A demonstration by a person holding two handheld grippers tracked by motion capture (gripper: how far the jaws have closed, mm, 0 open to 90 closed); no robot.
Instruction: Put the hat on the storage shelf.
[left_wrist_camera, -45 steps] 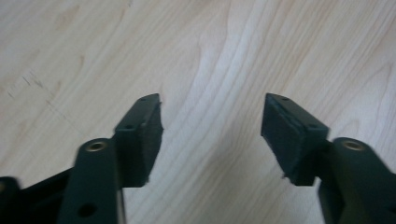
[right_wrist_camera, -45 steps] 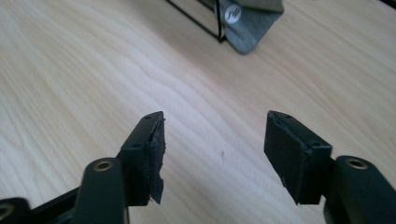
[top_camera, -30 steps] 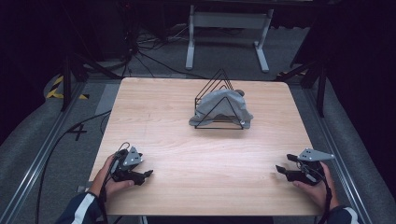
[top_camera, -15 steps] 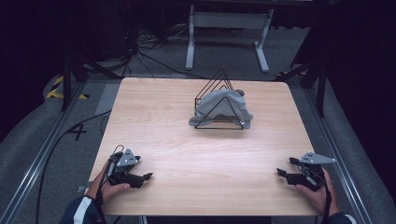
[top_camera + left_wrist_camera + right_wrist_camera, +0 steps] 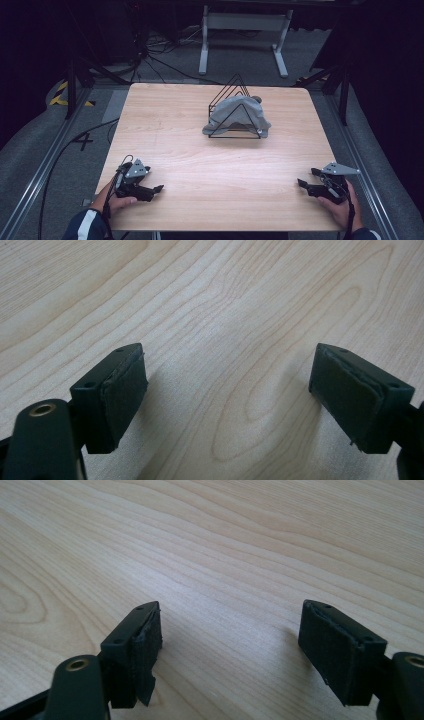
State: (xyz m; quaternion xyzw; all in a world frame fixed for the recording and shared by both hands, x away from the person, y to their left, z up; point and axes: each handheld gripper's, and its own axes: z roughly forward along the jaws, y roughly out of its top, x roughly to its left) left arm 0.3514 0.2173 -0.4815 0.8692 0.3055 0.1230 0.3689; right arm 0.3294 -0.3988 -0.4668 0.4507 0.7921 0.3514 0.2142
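Both tools rest at the near edge of the tabletop [image 5: 210,165], well short of the wire rack [image 5: 234,107], which stands toward the far side with a grey cloth [image 5: 237,117] draped over and through it. The left hand-held gripper [image 5: 159,188] sits to the near left of the rack, the right hand-held gripper [image 5: 300,182] to its near right, each pointing inward along the wood. Each hand-held gripper's jaws have just been opening and now stand wide, with bare wood grain between the pads [image 5: 125,390] in the left gripper view and likewise between the pads [image 5: 150,635] in the right gripper view (nothing is held by either).

This looks like the start of the work: jaws readied, cloth untouched. The next move probably calls for carrying both tools forward to the rack, one to steady a wire bar, the other to pinch a loose fold of cloth on the near side and draw it free without tipping the rack.
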